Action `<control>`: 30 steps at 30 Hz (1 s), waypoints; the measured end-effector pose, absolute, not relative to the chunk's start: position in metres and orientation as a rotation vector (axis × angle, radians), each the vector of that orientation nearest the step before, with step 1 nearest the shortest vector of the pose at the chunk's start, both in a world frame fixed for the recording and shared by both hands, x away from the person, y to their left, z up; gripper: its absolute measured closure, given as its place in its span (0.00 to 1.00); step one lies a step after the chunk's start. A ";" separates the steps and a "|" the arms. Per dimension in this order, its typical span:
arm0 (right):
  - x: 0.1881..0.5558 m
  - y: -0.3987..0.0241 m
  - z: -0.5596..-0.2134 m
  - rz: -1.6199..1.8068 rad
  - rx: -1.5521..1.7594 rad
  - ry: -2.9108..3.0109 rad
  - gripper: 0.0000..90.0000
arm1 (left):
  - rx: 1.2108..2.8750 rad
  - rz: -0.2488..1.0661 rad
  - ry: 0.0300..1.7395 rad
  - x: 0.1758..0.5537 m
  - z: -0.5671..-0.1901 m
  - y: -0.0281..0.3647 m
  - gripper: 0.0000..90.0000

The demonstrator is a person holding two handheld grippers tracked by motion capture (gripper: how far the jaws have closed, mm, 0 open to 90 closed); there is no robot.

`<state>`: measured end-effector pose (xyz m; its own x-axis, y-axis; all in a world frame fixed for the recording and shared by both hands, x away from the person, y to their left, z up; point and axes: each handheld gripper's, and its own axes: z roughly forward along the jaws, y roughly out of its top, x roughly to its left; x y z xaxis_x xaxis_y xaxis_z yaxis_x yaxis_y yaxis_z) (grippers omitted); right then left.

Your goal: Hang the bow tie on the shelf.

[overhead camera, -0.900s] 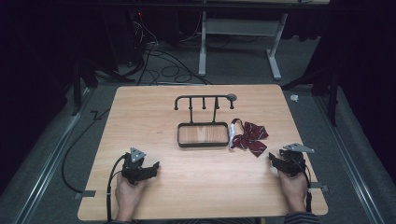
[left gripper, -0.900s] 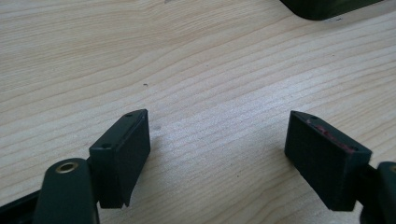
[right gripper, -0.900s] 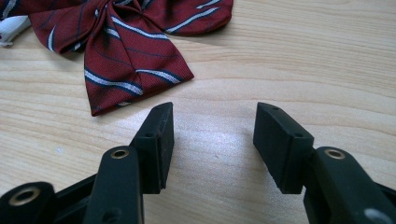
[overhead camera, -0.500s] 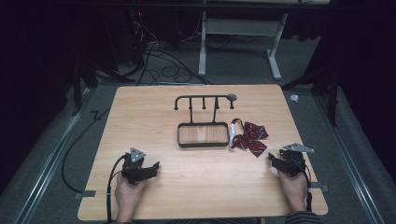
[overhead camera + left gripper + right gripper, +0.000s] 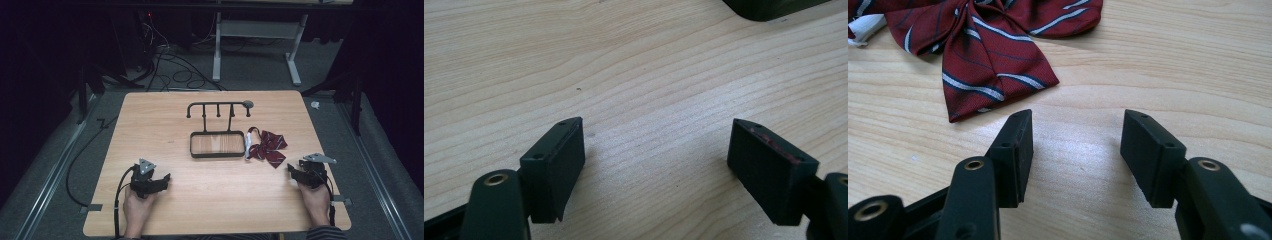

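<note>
The table point(image 5: 215, 200) is brightly lit amid dark surroundings; both gripper views are sharp, with soft shadows.

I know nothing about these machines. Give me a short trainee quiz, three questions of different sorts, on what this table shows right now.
1. True or false: the right gripper is clamped on the dark red striped fabric bow tie.
2. Which side of the black metal hook rack with a wooden tray base does the bow tie lie on in the high view: A left, B right, C inside the tray?
3. Fill in: the left gripper has its jaws ____ over bare wooden table.

Key: 1 false; 2 B; 3 open.
</note>
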<state>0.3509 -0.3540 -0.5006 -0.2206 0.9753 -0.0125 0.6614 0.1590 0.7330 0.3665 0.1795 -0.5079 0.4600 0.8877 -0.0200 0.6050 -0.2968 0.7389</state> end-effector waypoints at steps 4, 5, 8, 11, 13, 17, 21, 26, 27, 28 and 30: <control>0.351 -0.354 -0.501 0.860 1.515 1.992 0.54 | 2.019 0.524 1.240 0.367 -0.508 0.179 0.26; 0.351 -0.354 -0.501 0.863 1.518 1.991 0.54 | 2.021 0.523 1.241 0.367 -0.508 0.180 0.26; 0.351 -0.355 -0.501 0.861 1.514 1.994 0.54 | 2.019 0.521 1.241 0.367 -0.508 0.180 0.26; 0.351 -0.355 -0.500 0.869 1.535 1.985 0.58 | 2.019 0.522 1.242 0.366 -0.508 0.180 0.26; 0.350 -0.355 -0.499 0.868 1.532 1.989 0.59 | 2.019 0.522 1.242 0.366 -0.508 0.180 0.26; 0.346 -0.355 -0.490 0.894 1.514 1.965 0.63 | 2.022 0.522 1.240 0.366 -0.508 0.180 0.26; 0.343 -0.352 -0.481 0.954 1.487 1.968 0.66 | 2.020 0.524 1.245 0.366 -0.508 0.180 0.26; 0.346 -0.345 -0.473 0.990 1.469 1.991 0.68 | 2.015 0.527 1.250 0.366 -0.508 0.180 0.26; 0.346 -0.344 -0.471 1.005 1.468 1.984 0.68 | 2.015 0.527 1.250 0.366 -0.508 0.180 0.26; 0.347 -0.343 -0.469 1.023 1.471 1.977 0.68 | 2.015 0.527 1.250 0.366 -0.508 0.180 0.26; 0.348 -0.342 -0.468 1.038 1.474 1.975 0.68 | 2.015 0.527 1.250 0.366 -0.508 0.180 0.26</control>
<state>0.3484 -0.3423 -0.4677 -0.3176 0.9454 0.0724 0.5959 0.1396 0.7908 0.3656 0.1799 -0.5079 0.4520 0.8918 -0.0204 0.6085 -0.2915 0.7381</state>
